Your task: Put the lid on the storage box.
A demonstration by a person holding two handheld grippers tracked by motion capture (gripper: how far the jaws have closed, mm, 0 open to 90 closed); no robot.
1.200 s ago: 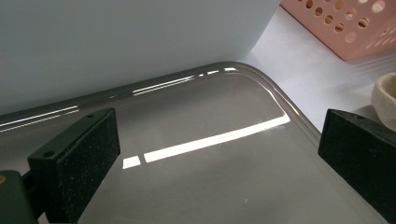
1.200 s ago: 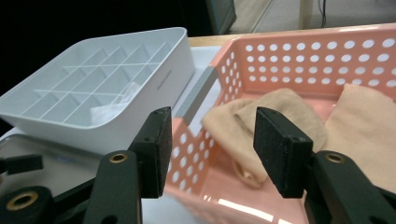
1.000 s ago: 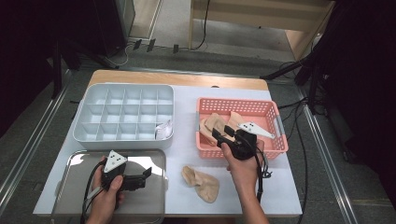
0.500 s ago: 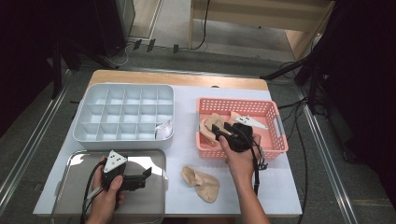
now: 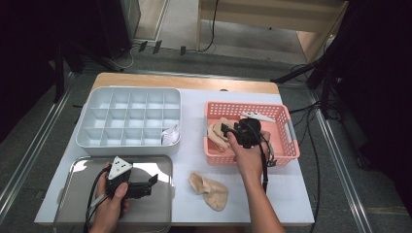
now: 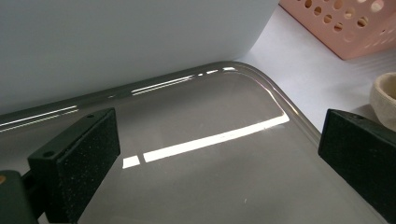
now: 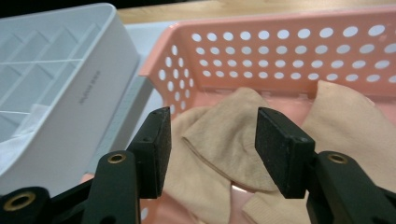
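High view sits overhead, looking forward and down over the whole white-topped table point(image 5: 291, 189). Both gripper views ride low and close, and all three catch the pink perforated plastic basket point(image 5: 286, 145) point(image 6: 345, 28) point(image 7: 289, 42).

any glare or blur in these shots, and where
Left gripper view: bright glare streaks cross the metal tray, and the near jaws look soft. High view: the same tray shows a white reflection; the surroundings are dark. Right gripper view: evenly lit, beige socks sharp.

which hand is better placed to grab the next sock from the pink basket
Right. The right gripper hangs inside the pink basket, its fingers open around a beige sock. The left gripper sits open over the metal tray, far from the basket.
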